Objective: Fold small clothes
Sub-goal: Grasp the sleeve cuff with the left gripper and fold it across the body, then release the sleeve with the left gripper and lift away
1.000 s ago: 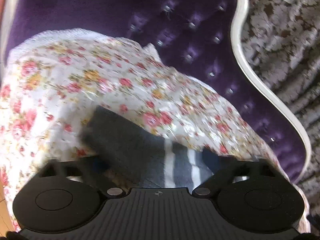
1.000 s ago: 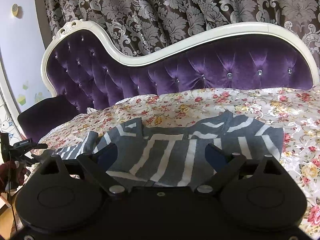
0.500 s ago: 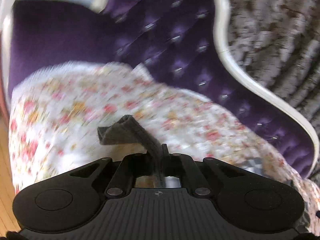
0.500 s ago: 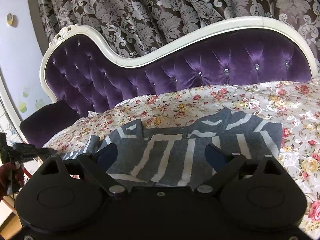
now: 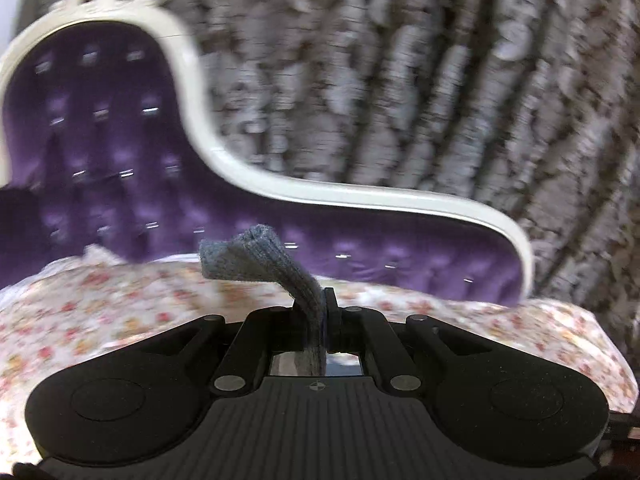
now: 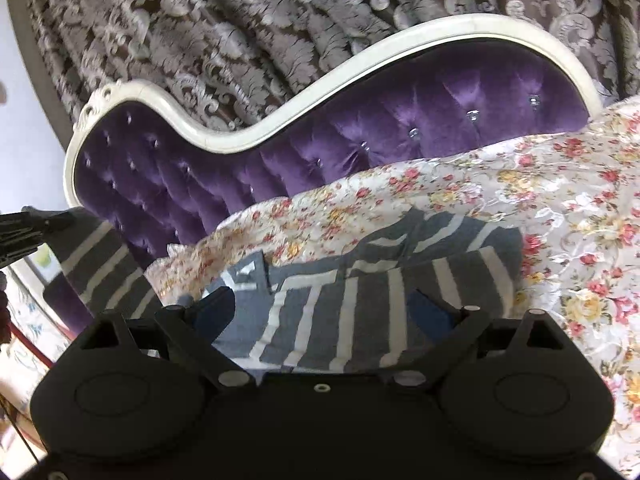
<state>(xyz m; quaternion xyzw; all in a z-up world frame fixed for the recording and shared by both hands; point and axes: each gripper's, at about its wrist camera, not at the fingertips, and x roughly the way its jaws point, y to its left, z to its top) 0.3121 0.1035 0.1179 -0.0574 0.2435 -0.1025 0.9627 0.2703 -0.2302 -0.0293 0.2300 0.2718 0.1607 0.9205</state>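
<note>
Hanging behind everything you see is a dark curtain (image 6: 248, 32) with a pale leaf pattern, and in front of it stands the purple tufted sofa (image 6: 400, 128) with its curved white frame. Across the sofa's seat lies a floral cover (image 6: 560, 200), cream with red and yellow blooms.

On that cover lies the grey sweater (image 6: 360, 300) with white stripes, spread mostly flat, its body right ahead of your right gripper (image 6: 324, 308). That gripper's jaws stand wide apart, one blue-padded finger on each side above the sweater's near hem, and the pads press on nothing. At the left edge of the right wrist view, one striped sleeve (image 6: 100, 264) is lifted off the cover, leading up toward a black tool at the frame's edge.

Your left gripper (image 5: 320, 312) has its jaws closed tight on the sleeve's ribbed cuff (image 5: 248, 256). The knit is pinched between the two fingers, and the cuff end sticks out past the tips, bending to the left in the air above the floral cover. The left wrist view is blurred.
</note>
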